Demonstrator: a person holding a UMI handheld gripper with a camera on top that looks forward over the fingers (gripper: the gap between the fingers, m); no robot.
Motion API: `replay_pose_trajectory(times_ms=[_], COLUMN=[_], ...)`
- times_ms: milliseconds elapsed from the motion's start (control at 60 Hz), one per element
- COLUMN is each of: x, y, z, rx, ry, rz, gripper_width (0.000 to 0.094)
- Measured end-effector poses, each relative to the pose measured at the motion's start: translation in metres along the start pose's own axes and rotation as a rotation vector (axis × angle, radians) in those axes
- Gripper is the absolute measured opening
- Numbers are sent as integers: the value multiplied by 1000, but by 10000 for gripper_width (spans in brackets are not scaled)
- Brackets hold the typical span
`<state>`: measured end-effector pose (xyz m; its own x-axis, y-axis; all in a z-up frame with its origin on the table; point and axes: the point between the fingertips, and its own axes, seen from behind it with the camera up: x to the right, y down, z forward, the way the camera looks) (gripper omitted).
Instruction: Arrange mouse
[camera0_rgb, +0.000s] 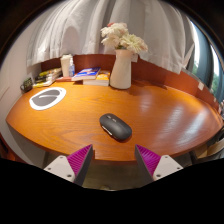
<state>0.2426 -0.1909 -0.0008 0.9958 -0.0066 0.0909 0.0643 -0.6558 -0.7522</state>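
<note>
- Looking forward along my gripper (112, 160), I see its two fingers spread wide apart with nothing between them — the purple pads (80, 158) face each other across bare tabletop.
- Lying just ahead of the fingertips, on a rounded wooden table (170, 115), is the mouse (115, 126) — a dark, low, oval computer mouse, sitting flat and slightly angled to the line of the fingers.
- It sits roughly midway between the two fingers' lines but beyond them, not yet inside the gap; nothing touches it.
- I judge it light and rigid, with a smooth curved plastic shell that may be slippery on top; it should not be fragile under a moderate squeeze.
- I would take hold across its narrow width, one pad on each long side, low on the body where the flanks are straightest — gripping over the domed back risks it squirting out.
- Since it lies a little askew, I expect to need a small twist of the gripper so the pads meet the sides squarely.
- Farther back, well apart from the mouse, stand a white vase of pale flowers (122, 62), a short stack of books (90, 76), and a round white dish (47, 97) off to the left side.
</note>
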Motion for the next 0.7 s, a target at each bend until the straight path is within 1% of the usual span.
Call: replay_pose_trajectory(times_ms=[50, 100, 200, 300, 367, 467, 517, 550, 700], x=[11, 16, 21, 23, 26, 24, 25, 22, 23], y=[-6, -18, -34, -50, -60, -67, -71, -71, -70], z=[16, 31, 57, 77, 88, 100, 104, 103, 105], rx=[-9, 6, -2, -9, -13, -30, -36, -36, -55], ry=[2, -16, -42, -63, -70, -92, -86, -87, -63], rz=[9, 25, 39, 31, 25, 65, 60, 59, 84], gripper_width=[842, 832, 832, 812, 765, 651, 567, 478, 428])
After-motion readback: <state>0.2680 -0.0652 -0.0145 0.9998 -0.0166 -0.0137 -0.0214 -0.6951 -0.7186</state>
